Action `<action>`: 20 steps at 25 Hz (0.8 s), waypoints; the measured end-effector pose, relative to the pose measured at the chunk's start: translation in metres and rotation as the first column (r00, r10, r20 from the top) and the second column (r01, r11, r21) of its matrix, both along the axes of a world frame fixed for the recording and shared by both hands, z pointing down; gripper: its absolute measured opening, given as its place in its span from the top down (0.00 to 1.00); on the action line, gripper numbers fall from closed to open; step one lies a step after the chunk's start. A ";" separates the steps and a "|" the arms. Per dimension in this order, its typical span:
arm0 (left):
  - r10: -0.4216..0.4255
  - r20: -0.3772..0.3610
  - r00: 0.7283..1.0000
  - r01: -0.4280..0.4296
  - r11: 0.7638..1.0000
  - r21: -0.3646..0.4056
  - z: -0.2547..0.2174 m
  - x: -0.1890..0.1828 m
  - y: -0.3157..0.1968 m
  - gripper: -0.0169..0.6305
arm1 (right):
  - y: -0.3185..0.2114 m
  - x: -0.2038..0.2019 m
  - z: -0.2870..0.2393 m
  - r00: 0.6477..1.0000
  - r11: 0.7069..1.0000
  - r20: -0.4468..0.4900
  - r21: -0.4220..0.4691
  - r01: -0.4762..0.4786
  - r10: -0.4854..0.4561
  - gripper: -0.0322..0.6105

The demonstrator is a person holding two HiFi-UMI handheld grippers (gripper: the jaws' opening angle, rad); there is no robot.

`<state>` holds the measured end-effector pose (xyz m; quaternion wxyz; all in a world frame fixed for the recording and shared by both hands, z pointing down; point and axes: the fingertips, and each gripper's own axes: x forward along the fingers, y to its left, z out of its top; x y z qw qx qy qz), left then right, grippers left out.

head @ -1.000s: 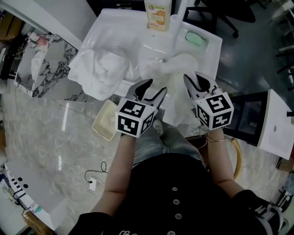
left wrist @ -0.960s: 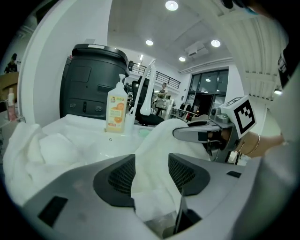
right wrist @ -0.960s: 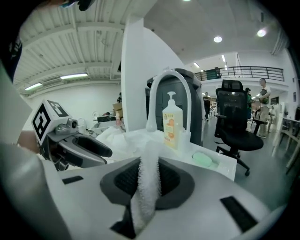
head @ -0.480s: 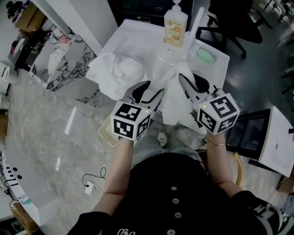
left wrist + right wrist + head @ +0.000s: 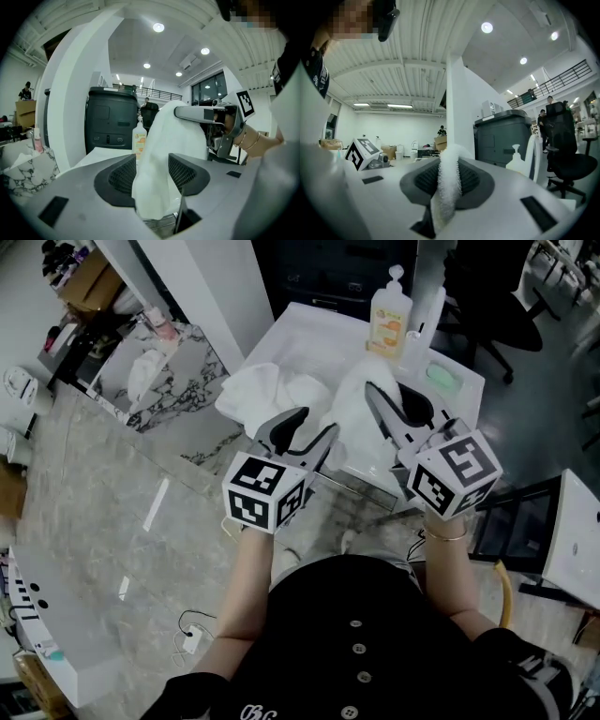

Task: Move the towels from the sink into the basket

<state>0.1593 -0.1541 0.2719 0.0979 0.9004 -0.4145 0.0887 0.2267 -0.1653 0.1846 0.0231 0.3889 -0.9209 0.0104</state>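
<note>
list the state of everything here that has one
left hand-held gripper: shut on the lifted towel
right hand-held gripper: shut on the lifted towel
lifted towel: held up, hanging between both hand-held grippers
second towel: bunched over the sink edge
soap bottle: upright

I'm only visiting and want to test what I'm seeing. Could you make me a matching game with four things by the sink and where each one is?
1 bottle
2 green bar
3 hanging towel
4 other towel

A heaped on the sink, left side
B at its right corner
C pinched by left hand-held gripper and right hand-held gripper
D upright at its back rim

Pairs: 1-D, 2-B, 3-C, 4-A
</note>
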 end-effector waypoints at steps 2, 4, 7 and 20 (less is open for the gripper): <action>-0.010 -0.004 1.000 0.010 1.000 0.026 -0.011 -0.017 0.005 0.65 | 0.006 -0.018 -0.012 1.000 1.000 0.010 0.027 0.015 -0.015 0.86; -0.026 -0.009 1.000 0.026 0.998 0.058 -0.024 -0.037 0.010 0.65 | 0.013 -0.038 -0.022 0.999 0.998 0.015 0.051 0.039 -0.040 0.86; -0.054 -0.021 0.998 0.056 0.992 0.109 -0.043 -0.067 0.020 0.65 | 0.024 -0.068 -0.033 0.997 0.994 0.004 0.080 0.071 -0.072 0.86; -0.170 -0.125 0.977 0.193 0.961 0.200 -0.085 -0.190 0.071 0.65 | 0.082 -0.205 -0.072 0.962 0.953 0.045 0.160 0.258 -0.268 0.85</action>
